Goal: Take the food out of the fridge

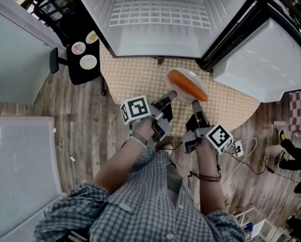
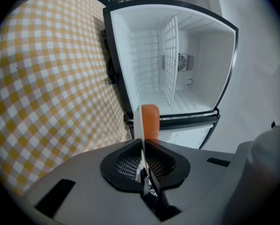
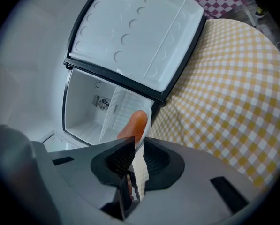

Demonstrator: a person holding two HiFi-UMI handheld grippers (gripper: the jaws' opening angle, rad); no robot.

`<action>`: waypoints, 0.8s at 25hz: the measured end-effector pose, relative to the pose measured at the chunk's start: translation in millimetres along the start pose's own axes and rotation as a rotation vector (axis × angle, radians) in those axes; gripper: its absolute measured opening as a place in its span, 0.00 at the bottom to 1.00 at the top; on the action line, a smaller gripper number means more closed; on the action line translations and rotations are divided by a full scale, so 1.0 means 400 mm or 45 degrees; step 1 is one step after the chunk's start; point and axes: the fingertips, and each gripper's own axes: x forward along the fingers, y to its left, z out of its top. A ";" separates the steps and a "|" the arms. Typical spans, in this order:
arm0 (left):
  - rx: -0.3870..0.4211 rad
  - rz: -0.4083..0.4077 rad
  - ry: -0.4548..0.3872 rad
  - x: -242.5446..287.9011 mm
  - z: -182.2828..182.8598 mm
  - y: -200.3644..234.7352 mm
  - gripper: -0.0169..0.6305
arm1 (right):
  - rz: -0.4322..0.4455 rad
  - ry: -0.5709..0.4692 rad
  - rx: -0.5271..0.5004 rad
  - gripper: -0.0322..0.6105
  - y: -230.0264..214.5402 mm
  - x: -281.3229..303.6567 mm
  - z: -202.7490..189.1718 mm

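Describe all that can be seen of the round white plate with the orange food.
The round white plate, smooth like ceramic, bears one long orange piece of food lying across it. The left hand-held gripper and the right hand-held gripper each pinch its near rim, jaws closed on it. It is held roughly level over the yellow-checked tablecloth, before the open white fridge.

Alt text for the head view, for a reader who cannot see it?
The left gripper and right gripper each clamp the near rim of a round white plate carrying a long orange piece of food, above a yellow-checked tablecloth. Beyond it stands an open white fridge with no food visible inside.
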 end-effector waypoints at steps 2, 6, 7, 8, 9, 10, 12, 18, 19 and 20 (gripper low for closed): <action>-0.011 0.018 0.004 0.004 -0.005 0.023 0.06 | -0.017 0.011 0.005 0.13 -0.019 0.003 -0.006; -0.031 0.051 0.011 0.006 -0.010 0.065 0.07 | -0.017 0.025 0.026 0.13 -0.045 0.016 -0.023; -0.036 0.059 0.013 0.006 -0.010 0.074 0.07 | -0.029 0.030 0.028 0.13 -0.055 0.017 -0.026; -0.041 0.068 0.014 0.006 -0.011 0.083 0.07 | -0.045 0.037 0.026 0.13 -0.066 0.018 -0.030; -0.046 0.076 0.014 0.007 -0.012 0.092 0.07 | -0.068 0.046 0.024 0.13 -0.079 0.018 -0.032; -0.053 0.085 0.013 0.008 -0.012 0.102 0.07 | -0.097 0.056 0.024 0.13 -0.093 0.018 -0.035; -0.064 0.103 0.011 0.011 -0.014 0.125 0.07 | -0.136 0.073 0.030 0.13 -0.118 0.022 -0.041; -0.078 0.150 0.024 0.019 -0.015 0.175 0.07 | -0.195 0.098 0.078 0.13 -0.164 0.034 -0.061; -0.080 0.158 0.028 0.018 -0.017 0.181 0.07 | -0.206 0.102 0.082 0.13 -0.170 0.034 -0.064; -0.081 0.165 0.033 0.018 -0.019 0.187 0.07 | -0.217 0.107 0.085 0.13 -0.175 0.033 -0.067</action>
